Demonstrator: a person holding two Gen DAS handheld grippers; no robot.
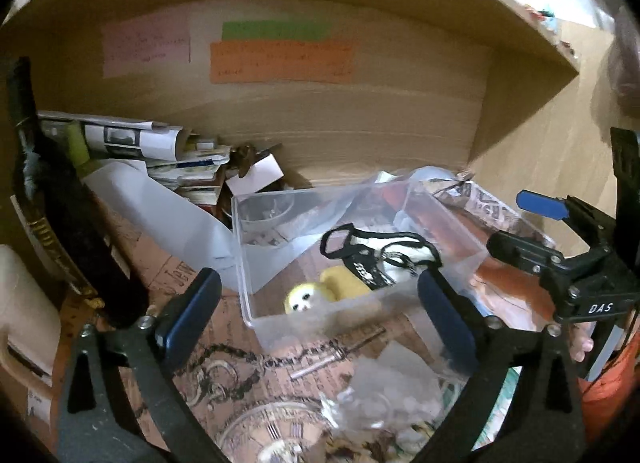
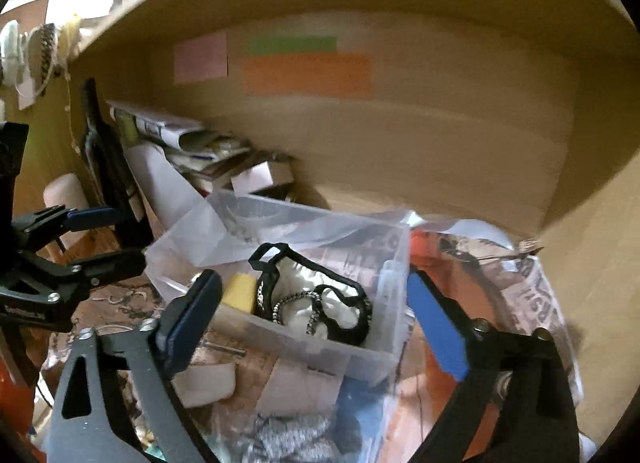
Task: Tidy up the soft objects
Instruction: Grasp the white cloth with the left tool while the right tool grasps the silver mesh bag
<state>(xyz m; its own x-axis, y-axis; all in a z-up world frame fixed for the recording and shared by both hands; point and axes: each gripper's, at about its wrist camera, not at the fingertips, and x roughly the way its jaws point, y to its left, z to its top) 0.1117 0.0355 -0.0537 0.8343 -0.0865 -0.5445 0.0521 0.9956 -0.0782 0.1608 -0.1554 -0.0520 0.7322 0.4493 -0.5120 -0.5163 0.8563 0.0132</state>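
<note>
Both sets of tongs are spread wide with nothing held. The clear plastic bin sits dead ahead of the left gripper, framed between its fingers, with the yellow plush toy tucked against the near wall. The white pouch with black trim is laid diagonally across the bin, right in front of the right gripper, which looks nearer to it. The toy's face is only caught by the left camera; the right view shows just a yellow block.

Wooden shelf, floor lined with clock-print paper. On it: clear plastic bin, paper stack, dark bottle.
</note>
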